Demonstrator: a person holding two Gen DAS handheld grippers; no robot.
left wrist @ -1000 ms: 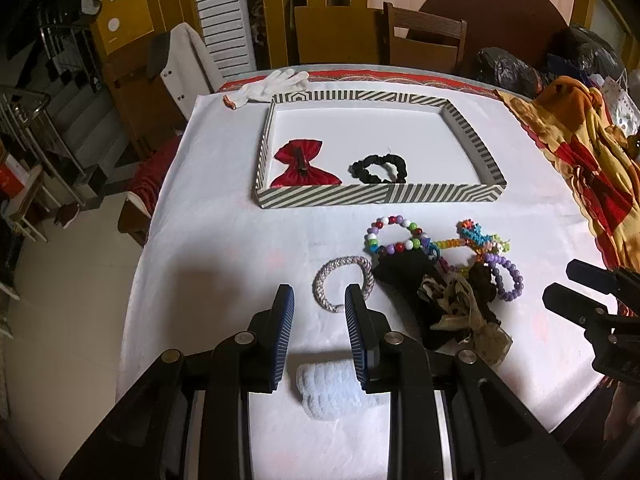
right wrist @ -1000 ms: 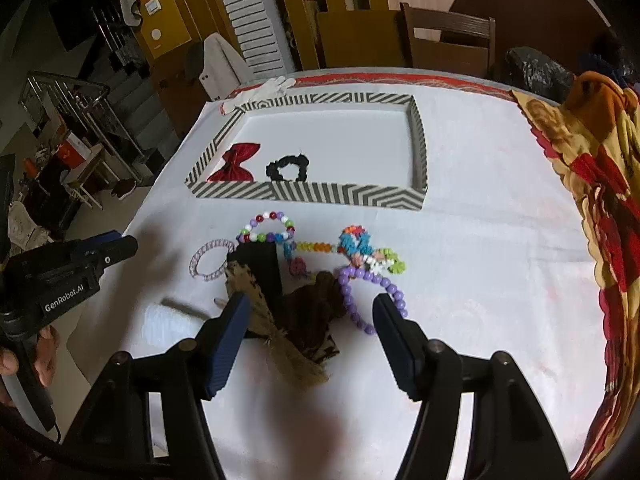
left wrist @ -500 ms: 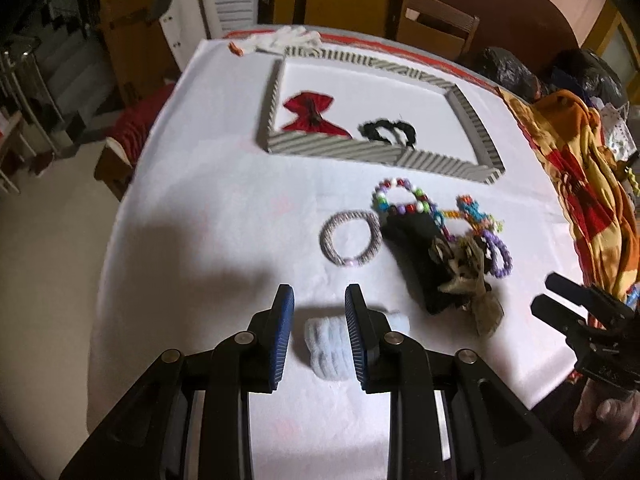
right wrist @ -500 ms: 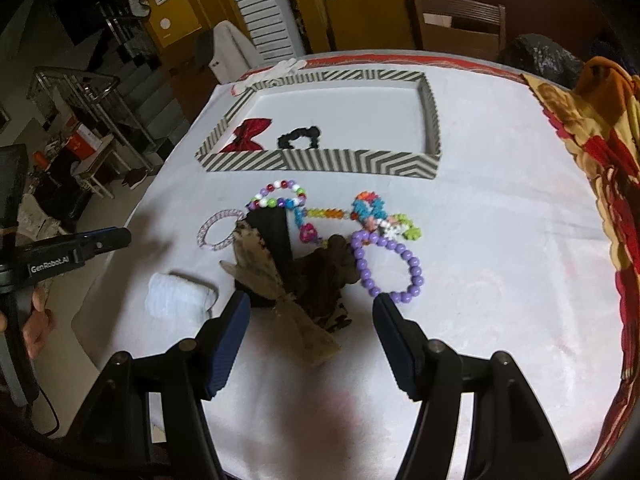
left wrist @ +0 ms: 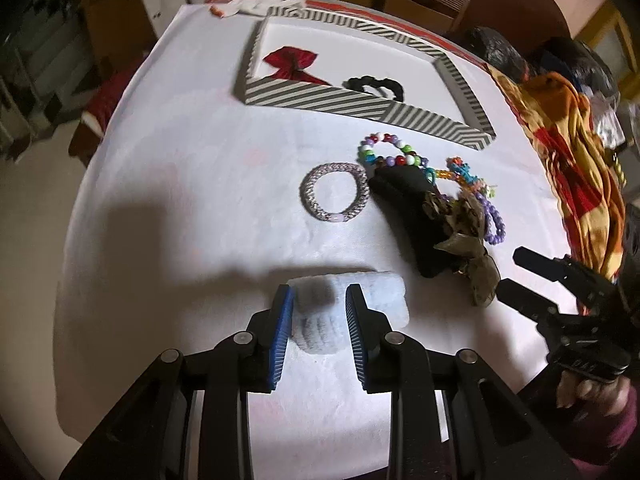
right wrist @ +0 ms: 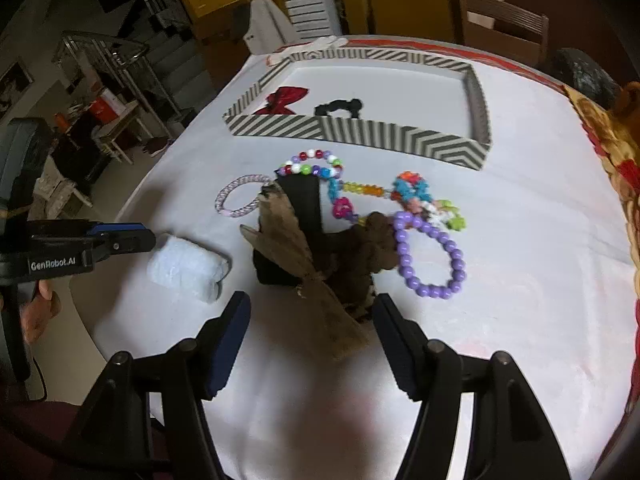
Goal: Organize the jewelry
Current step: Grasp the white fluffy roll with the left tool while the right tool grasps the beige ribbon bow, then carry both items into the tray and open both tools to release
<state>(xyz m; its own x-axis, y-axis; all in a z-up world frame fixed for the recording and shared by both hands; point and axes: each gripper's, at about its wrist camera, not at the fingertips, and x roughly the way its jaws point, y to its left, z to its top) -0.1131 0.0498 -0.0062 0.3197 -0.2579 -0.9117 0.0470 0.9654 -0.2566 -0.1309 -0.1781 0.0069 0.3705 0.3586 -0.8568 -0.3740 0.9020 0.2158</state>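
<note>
soft, light pale-blue fluffy scrunchie (left wrist: 348,312) should squash easily; left hand-held gripper (left wrist: 320,320) straddles its middle, jaws opening, nothing gripped.

tray (left wrist: 360,105): grey-and-white stripes
bow (left wrist: 294,65): red
scrunchie in tray (left wrist: 374,85): black
fluffy scrunchie (left wrist: 352,304): pale blue
bead bracelet (right wrist: 434,258): purple
tablecloth (left wrist: 192,184): white

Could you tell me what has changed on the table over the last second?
Both grippers came down toward the table. The left gripper now straddles the pale blue scrunchie, jaws opening, nothing gripped. The right gripper stands open over the brown bow. The striped tray, its contents and the bracelets have not moved.
</note>
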